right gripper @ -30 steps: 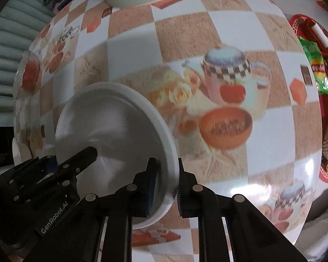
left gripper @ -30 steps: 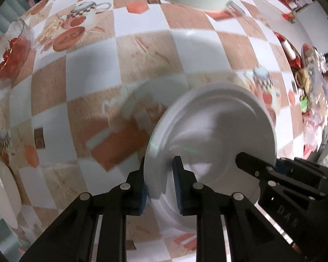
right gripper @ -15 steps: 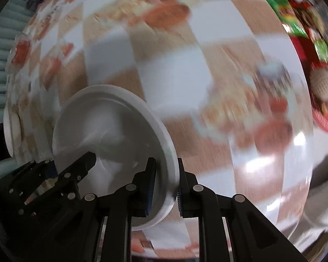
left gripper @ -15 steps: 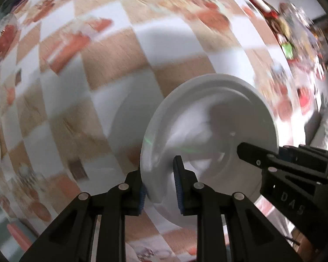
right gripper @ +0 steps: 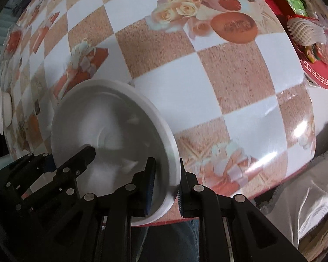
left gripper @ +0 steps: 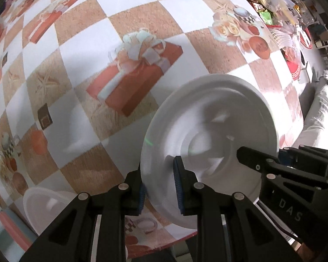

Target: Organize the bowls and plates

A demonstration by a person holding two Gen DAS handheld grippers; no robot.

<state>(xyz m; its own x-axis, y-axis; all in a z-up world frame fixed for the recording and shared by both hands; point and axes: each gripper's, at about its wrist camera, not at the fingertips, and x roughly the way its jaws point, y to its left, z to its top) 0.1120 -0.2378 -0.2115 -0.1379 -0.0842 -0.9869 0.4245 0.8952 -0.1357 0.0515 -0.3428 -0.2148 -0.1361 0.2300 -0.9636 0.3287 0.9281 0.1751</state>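
Observation:
A white plate [left gripper: 210,139] is held between both grippers above the near part of the checkered table. My left gripper [left gripper: 159,187] is shut on its left rim. My right gripper [right gripper: 165,187] is shut on its right rim; the plate [right gripper: 111,131] fills the lower left of the right wrist view. The right gripper also shows in the left wrist view [left gripper: 273,168], and the left gripper in the right wrist view [right gripper: 61,170]. A white bowl [left gripper: 46,205] sits at the table's near left edge, and shows small in the right wrist view [right gripper: 4,109].
The table [left gripper: 124,21] carries a printed checkered cloth with gift boxes and teacups. Snack packets and red trays [right gripper: 306,43] crowd the right end. The near table edge [right gripper: 273,187] runs close below the plate. A sofa [left gripper: 317,118] stands at the right.
Both grippers have carried the plate back toward the near edge of the table. The large pale green bowl at the far side has left both views. The grips are unchanged.

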